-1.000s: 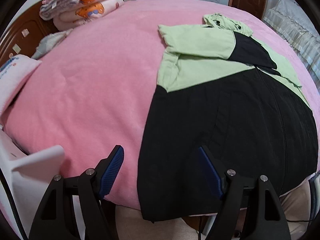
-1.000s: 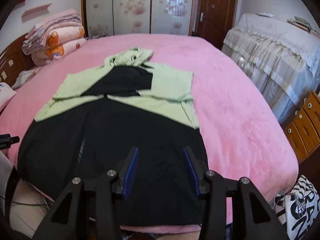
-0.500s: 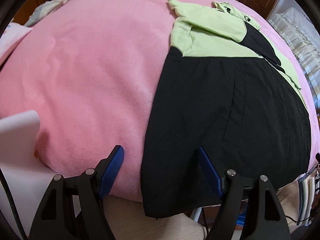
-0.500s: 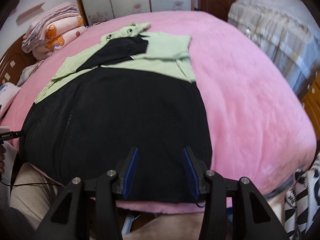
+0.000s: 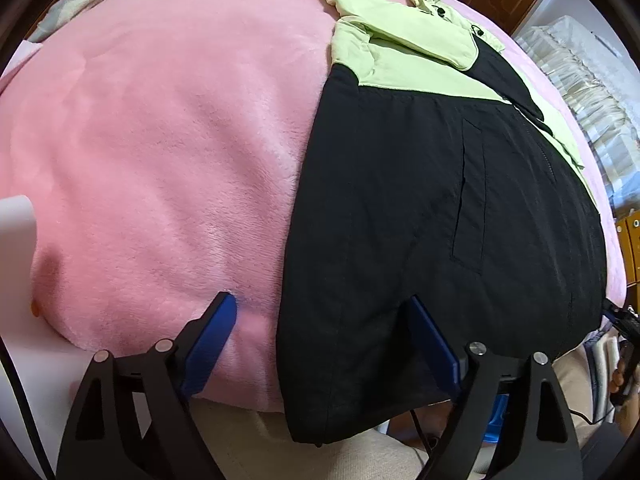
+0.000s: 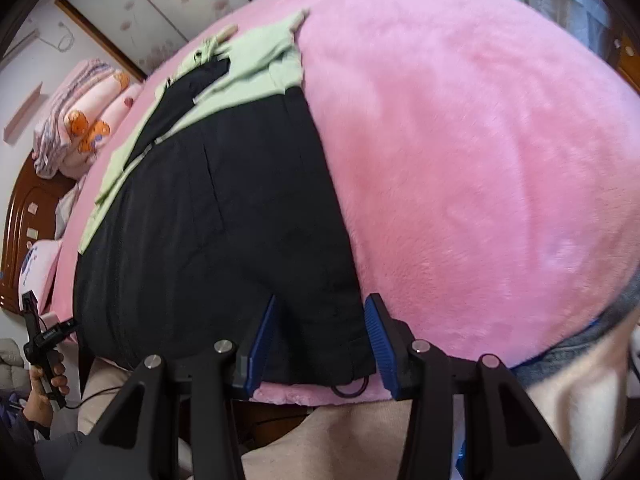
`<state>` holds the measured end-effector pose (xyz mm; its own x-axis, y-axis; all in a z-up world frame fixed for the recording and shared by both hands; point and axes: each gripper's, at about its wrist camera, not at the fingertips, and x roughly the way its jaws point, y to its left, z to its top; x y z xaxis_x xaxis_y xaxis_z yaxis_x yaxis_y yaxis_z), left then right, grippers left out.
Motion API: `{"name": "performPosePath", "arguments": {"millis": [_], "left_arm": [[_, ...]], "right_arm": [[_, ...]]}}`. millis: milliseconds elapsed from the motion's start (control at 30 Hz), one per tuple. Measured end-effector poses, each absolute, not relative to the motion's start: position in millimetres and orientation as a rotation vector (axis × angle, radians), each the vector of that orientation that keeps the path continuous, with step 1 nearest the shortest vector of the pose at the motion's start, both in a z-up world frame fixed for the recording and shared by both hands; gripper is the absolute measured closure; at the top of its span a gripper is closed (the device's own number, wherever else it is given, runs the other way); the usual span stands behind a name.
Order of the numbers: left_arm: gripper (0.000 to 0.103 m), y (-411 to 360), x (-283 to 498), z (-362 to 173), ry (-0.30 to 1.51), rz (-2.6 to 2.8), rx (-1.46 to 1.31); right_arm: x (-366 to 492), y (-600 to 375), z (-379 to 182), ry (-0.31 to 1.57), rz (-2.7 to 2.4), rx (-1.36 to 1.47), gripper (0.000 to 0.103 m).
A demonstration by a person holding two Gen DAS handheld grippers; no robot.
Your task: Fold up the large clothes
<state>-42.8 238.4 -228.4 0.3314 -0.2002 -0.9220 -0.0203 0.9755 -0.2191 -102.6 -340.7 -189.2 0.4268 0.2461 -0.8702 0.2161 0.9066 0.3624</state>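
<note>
A large black and light-green hooded jacket lies flat on a pink bed, hem toward me and hanging over the near edge, sleeves folded in across the chest. My left gripper is open, low at the bed's near edge, its jaws on either side of the jacket's left hem corner. In the right wrist view the jacket fills the left half of the bed. My right gripper is open, its jaws on either side of the right hem corner, where a drawcord loop hangs.
Folded blankets are stacked by the wooden headboard at the far left. A pillow lies near it. A white object stands at the left of the bed. A hand holding the other gripper shows low left.
Both grippers have come down and forward to the bed's near edge, closing in on the jacket's two hem corners. The jacket has not moved. Both stay open.
</note>
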Motion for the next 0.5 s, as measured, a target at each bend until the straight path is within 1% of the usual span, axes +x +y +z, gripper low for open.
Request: {"name": "performPosePath", "arguments": {"millis": [133,300,500], "left_arm": [[0.013,241,-42,-233,1.227,-0.139,-0.221],[0.008,241,-38,-237,1.231,-0.161,-0.209],[0.008,230,-38,-240,1.241,-0.185,-0.151]], "right_arm": [[-93,-335,-196,1.157,0.03,0.424,0.056],[-90,-335,-198,1.166,0.047,0.388,0.056],[-92,-339,-198,1.18,0.061,0.383,0.056]]}}
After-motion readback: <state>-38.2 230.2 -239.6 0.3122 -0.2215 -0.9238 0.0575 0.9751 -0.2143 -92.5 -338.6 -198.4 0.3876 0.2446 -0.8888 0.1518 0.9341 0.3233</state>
